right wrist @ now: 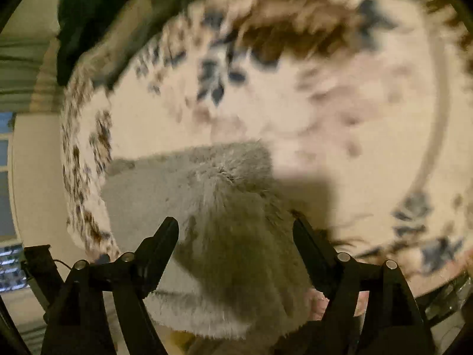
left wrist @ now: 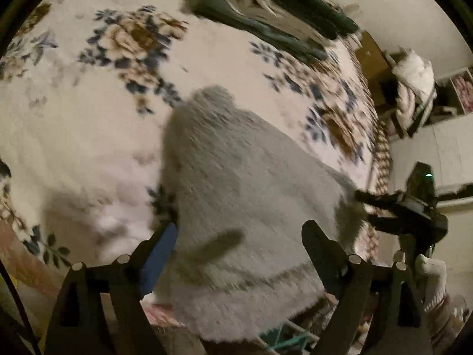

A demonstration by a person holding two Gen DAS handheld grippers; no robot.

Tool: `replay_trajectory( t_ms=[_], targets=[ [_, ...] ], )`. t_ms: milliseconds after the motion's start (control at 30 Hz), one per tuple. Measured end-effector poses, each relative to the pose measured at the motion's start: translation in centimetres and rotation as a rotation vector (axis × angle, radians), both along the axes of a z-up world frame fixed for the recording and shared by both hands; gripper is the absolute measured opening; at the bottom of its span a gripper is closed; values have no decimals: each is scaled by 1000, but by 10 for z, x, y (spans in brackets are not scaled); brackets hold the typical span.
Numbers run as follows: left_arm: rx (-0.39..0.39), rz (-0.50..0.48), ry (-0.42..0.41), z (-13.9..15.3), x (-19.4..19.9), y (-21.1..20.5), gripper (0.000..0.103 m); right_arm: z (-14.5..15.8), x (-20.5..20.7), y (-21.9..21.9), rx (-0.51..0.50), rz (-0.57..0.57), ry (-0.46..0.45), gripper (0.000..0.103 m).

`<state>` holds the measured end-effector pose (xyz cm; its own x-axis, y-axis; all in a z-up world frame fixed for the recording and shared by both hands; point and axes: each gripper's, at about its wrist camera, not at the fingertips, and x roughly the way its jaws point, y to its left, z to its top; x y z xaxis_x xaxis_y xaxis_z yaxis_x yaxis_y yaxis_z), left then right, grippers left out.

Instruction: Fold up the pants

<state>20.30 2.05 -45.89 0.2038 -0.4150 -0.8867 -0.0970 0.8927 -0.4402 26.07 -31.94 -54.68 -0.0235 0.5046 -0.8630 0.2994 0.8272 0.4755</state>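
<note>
Pants (left wrist: 236,207) of pale grey fuzzy fleece lie folded on a floral blanket (left wrist: 88,136) that covers the bed, close to the blanket's near edge, with their lower hem hanging slightly over it. No brand, label or writing can be read on anything in either view.

In the left wrist view the left gripper (left wrist: 239,233) stands with its jaws spread wide, one finger at each side of the pants; the pads do not press the fleece, and the cloth lies loose beneath them. In the right wrist view the right gripper (right wrist: 236,230) is likewise parted, its fingers straddling the pants (right wrist: 207,207) without pinching them.

Only the left wrist view shows a pile of dark green and cream clothes (left wrist: 266,20) near the blanket's far edge, a chair heaped with white cloth (left wrist: 414,88) beyond the right edge, and the right gripper (left wrist: 366,207) reaching in at the pants' right side. Only the right wrist view shows a window (right wrist: 6,171) at the left, and it is heavily blurred over the blanket's (right wrist: 325,103) flower pattern.
</note>
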Motion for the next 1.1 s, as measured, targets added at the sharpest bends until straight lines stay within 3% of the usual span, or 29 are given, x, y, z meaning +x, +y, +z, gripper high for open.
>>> replay_trajectory(
  t_ms=[33,100,200,300,400,433,467,500,567,633,767,900,1000,1100],
  targets=[
    [-11,9,-15,-1,0,2,92,-10,5,1,6,22,18,22],
    [-8,-2,-9,-7,3,2,102,-14,14,11,-40,34,16,23],
    [-22,-27,28,-17,5,-1,102,20,21,9,-113,28,-119,22],
    [-77,-13,59,-28,3,-1,102,13,31,1,-154,7,-134,23],
    [-107,7,103,-42,1,-2,102,-26,33,5,-34,43,-13,33],
    [-125,14,115,-46,0,-2,102,-26,33,3,-13,55,-10,52],
    [-140,18,126,-51,1,-2,102,-23,32,1,-14,69,-23,87],
    [-156,16,134,-55,2,-2,102,-19,29,-2,-9,78,-47,98],
    [-160,13,142,-62,5,-3,102,-11,23,-8,34,82,-94,99],
    [-165,1,155,-70,9,-5,102,-18,11,-15,77,96,-77,99],
    [-206,-29,172,-87,21,-8,102,-69,-14,-13,243,104,44,100],
    [-265,-64,228,-119,31,-8,103,-104,-24,0,424,97,47,103],
    [-336,-67,255,-135,36,-5,103,-125,-23,9,485,83,69,103],
    [-355,-71,248,-132,37,-4,102,-132,-22,10,497,47,61,103]
  ],
)
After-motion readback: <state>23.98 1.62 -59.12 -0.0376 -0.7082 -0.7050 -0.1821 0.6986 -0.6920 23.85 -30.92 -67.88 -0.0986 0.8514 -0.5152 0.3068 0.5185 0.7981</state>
